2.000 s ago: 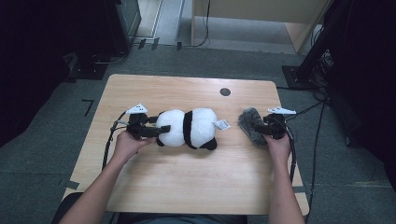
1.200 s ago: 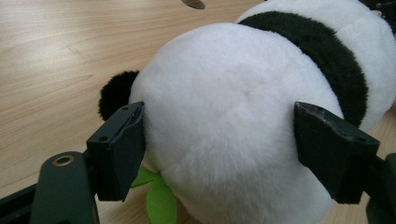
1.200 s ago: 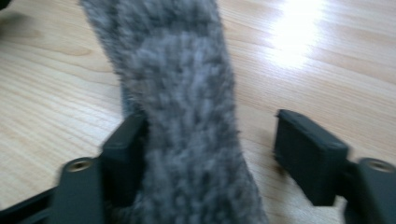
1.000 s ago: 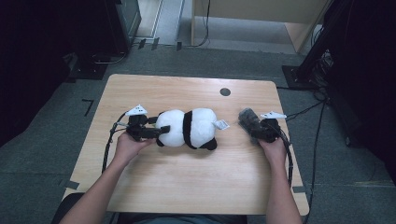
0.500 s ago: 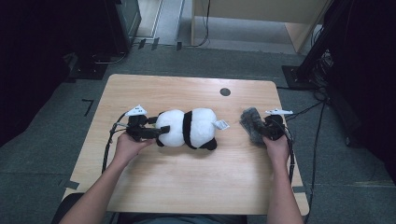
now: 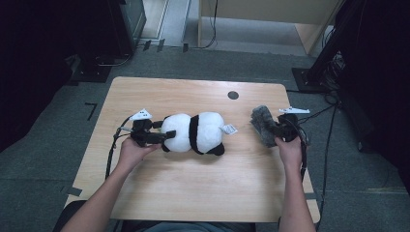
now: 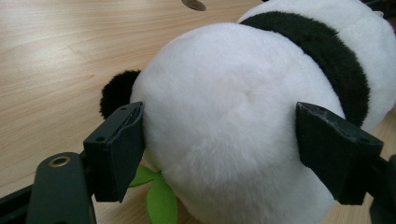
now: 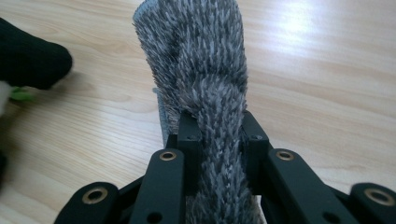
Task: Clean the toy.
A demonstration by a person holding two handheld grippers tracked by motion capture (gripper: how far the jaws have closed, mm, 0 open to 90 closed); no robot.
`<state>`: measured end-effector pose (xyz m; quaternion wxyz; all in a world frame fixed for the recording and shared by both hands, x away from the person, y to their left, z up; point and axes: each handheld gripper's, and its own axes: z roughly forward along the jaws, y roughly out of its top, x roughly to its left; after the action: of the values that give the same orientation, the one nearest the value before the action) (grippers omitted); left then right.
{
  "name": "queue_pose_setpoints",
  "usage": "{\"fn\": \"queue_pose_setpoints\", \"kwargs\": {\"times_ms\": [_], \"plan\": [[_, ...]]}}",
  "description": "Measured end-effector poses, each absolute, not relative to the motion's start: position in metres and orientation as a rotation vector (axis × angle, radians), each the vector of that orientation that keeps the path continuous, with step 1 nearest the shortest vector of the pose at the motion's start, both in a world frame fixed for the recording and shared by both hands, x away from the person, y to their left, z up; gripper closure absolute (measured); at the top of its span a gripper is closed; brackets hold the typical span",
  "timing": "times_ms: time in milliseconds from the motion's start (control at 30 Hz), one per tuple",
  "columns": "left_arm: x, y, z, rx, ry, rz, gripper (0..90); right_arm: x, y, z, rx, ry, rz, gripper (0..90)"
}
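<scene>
Right claw (image 6: pixel 271 128) just closing, pinched on grey cloth (image 6: pixel 261 124) at table's (image 6: pixel 193 198) three o'clock. Left claw (image 6: pixel 164 133) wide, clasping toy panda (image 6: pixel 196 131) at centre.

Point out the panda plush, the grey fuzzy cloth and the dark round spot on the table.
panda plush (image 6: pixel 180 133): high view, on its white head.
grey fuzzy cloth (image 8: pixel 196 56): right gripper view, on the upper pile.
dark round spot (image 6: pixel 233 95): high view, at its centre.
</scene>
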<state>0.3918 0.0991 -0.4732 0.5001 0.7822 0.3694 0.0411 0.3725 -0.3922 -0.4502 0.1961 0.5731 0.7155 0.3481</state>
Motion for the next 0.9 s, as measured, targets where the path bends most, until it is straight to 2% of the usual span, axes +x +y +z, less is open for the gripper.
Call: {"fn": "queue_pose_setpoints", "kwargs": {"times_ms": [300, 667, 900], "plan": [[0.391, 0.100, -0.474, 1.882, 0.897, 0.086, 18.3, 0.374, -0.369, -0.421, 1.511, 2.042, 1.042, 75.6], [0.388, 0.102, -0.468, 1.905, 0.891, 0.071, 18.3, 0.380, -0.321, -0.390, 1.359, 2.115, 1.045, 75.3], [0.383, 0.104, -0.466, 1.923, 0.874, 0.089, 21.3, 0.392, -0.292, -0.371, 1.251, 2.166, 1.041, 75.3]]}}
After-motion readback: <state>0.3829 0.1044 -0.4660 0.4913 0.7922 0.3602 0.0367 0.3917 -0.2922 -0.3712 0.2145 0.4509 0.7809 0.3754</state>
